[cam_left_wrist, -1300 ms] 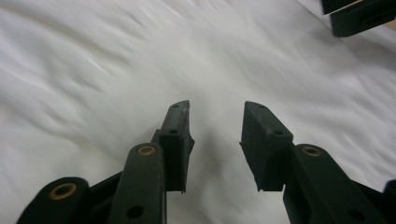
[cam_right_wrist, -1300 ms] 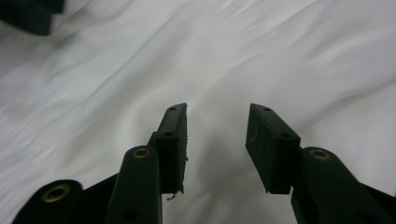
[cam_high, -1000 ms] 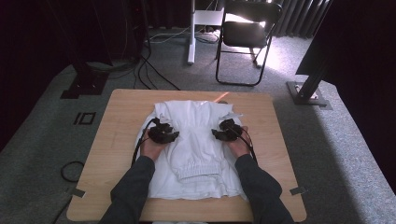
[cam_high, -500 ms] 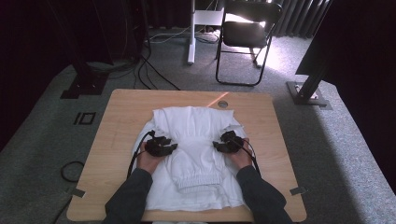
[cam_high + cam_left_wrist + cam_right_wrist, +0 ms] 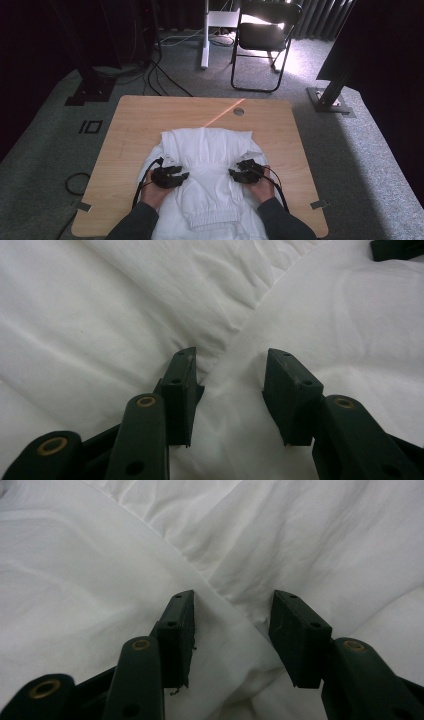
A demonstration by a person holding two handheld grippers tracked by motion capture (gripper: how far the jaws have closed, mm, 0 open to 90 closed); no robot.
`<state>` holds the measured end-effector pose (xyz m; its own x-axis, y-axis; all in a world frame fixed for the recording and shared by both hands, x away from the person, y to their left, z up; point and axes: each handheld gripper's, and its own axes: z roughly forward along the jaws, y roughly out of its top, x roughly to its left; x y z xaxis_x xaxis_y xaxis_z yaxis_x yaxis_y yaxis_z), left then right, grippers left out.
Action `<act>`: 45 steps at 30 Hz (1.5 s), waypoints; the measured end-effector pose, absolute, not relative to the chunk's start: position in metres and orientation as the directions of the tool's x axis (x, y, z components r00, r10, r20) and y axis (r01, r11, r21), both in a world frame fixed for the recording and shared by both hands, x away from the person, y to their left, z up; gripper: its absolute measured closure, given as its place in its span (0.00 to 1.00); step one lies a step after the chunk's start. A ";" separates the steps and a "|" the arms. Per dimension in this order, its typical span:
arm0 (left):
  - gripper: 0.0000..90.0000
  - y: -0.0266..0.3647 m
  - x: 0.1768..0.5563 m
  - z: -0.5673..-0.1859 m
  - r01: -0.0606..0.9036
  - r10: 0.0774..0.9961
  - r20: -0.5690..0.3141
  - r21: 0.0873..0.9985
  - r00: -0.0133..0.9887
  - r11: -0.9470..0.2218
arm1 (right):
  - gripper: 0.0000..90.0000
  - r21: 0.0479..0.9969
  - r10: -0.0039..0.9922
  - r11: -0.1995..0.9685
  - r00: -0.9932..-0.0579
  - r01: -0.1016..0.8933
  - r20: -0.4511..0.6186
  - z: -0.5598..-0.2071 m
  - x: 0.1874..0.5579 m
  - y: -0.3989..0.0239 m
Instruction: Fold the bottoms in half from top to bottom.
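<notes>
- Near edge of white garment [image 5: 207, 165] cut off at bottom of high view; forearms and sleeves cut off there too.
- Jaw gaps hard to make out in high view; read from the gripper views instead.
- Garment type not clear beyond a ribbed elastic cuff [image 5: 214, 220] on the folded middle part.
- Since the earlier frames: both grippers drawn back toward the near edge of wooden table [image 5: 130, 125], from the far part of the garment to its middle; far hem now uncovered and lying flat.
- Garment spread on the near centre of the table, folded layers overlapping in the middle.
- Left gripper [image 5: 227, 375] on the left side of the garment: jaws apart, not pressing cloth; edge of a folded layer running up between the jaws, cloth lying under and between them.
- Right gripper [image 5: 232, 617] on the right side of the garment: jaws apart, a raised fold ridge running between them; contact of the pads with that ridge not clear.
- Tip of the other gripper visible at the top right corner of left gripper view.
- Left gripper [image 5: 170, 177] and right gripper [image 5: 245, 174] well apart, jaws turned toward each other across the folded middle.
</notes>
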<state>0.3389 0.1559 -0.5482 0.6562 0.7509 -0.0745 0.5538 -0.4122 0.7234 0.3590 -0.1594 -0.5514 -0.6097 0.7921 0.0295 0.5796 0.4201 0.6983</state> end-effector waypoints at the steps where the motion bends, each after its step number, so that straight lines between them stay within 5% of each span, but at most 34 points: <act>1: 0.64 0.159 0.339 -0.544 0.537 0.756 -0.050 0.734 0.653 -0.416 | 0.58 0.700 0.791 0.421 -0.611 0.577 0.028 -0.552 0.358 -0.159; 4: 0.59 0.166 0.347 -0.534 0.522 0.792 -0.001 0.752 0.610 -0.402 | 0.58 0.701 0.795 0.411 -0.606 0.583 0.038 -0.552 0.358 -0.160; 11: 0.49 0.207 0.435 -0.503 0.607 0.924 -0.049 0.767 0.380 -0.209 | 0.58 0.709 0.795 0.401 -0.606 0.580 0.046 -0.553 0.359 -0.161; 20: 0.39 0.204 0.479 -0.527 0.660 0.926 -0.065 0.720 0.373 -0.215 | 0.59 0.713 0.790 0.396 -0.611 0.578 0.057 -0.553 0.359 -0.163; 24: 0.52 0.207 0.482 -0.538 0.697 0.917 -0.092 0.680 0.389 -0.228 | 0.59 0.714 0.791 0.392 -0.609 0.580 0.060 -0.553 0.359 -0.163; 28: 0.84 0.205 0.480 -0.538 0.691 0.909 -0.049 0.668 0.414 -0.278 | 0.59 0.714 0.791 0.392 -0.609 0.580 0.060 -0.553 0.359 -0.163; 31: 0.94 0.204 0.479 -0.538 0.683 0.907 -0.031 0.668 0.421 -0.294 | 0.60 0.713 0.792 0.387 -0.607 0.584 0.068 -0.553 0.359 -0.164; 37: 0.96 0.206 0.479 -0.539 0.691 0.915 -0.041 0.669 0.401 -0.273 | 0.61 0.714 0.796 0.379 -0.601 0.589 0.073 -0.553 0.359 -0.164; 45: 0.72 0.211 0.482 -0.540 0.705 0.933 -0.048 0.668 0.357 -0.236 | 0.60 0.771 0.828 0.269 -0.547 0.577 0.121 -0.523 0.378 -0.192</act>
